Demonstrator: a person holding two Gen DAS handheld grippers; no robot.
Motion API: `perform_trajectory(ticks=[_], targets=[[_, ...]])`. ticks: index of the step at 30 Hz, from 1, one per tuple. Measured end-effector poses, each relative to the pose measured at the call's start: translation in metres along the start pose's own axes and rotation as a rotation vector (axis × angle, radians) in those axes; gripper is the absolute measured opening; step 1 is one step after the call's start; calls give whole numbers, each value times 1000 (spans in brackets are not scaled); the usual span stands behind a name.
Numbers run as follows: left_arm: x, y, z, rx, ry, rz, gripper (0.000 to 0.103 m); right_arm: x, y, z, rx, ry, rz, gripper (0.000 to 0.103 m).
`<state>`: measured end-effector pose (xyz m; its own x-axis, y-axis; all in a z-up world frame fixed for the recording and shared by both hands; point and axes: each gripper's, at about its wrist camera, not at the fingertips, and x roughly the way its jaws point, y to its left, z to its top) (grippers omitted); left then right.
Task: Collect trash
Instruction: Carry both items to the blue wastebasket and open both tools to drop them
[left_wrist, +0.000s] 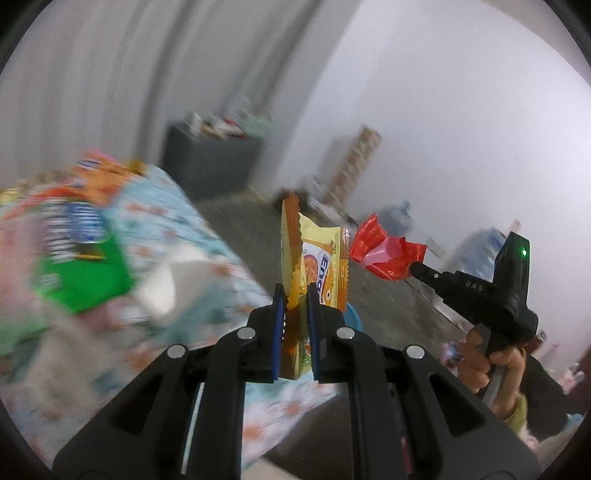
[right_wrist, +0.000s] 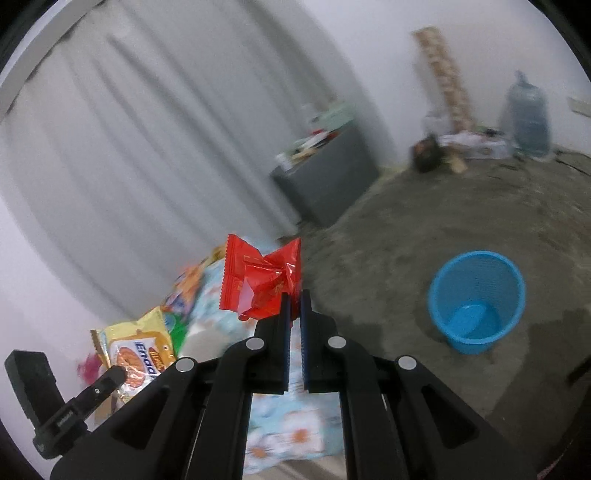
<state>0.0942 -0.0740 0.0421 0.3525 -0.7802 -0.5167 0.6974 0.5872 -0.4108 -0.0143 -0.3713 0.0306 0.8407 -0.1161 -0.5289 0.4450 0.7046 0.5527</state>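
The bin (right_wrist: 476, 301) stands on the floor (right_wrist: 406, 236), to the right of the bed (right_wrist: 291, 421). Wrappers (left_wrist: 74, 236) lie on the bed. A cabinet (right_wrist: 328, 184) stands far behind, against the curtain (right_wrist: 147, 147).

Open grey carpeted floor (right_wrist: 424, 229) surrounds the blue plastic mesh wastebasket (right_wrist: 476, 301), its mouth unobstructed. Left: floral-sheeted bed edge (right_wrist: 288, 432) strewn with snack packets. Far wall: dark grey cabinet (right_wrist: 328, 184), large water bottle (right_wrist: 526, 118), scattered clutter.
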Motion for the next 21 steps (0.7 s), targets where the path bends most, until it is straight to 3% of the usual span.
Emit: perform_trajectory(ticks=[6,10,19,21], targets=[[120,-42,18,39,211,-52,10,7,-88,14,156,-22,-179,5],[203,-67,21,98,321,-28,10,28,-138,18,242,4,-266,5],[366,-84,9,157,480,35,10,100,-224,17,353,74,-406,6],[402,-86,2,171,519,47,17,123,-244,16,378,94,-432,9]])
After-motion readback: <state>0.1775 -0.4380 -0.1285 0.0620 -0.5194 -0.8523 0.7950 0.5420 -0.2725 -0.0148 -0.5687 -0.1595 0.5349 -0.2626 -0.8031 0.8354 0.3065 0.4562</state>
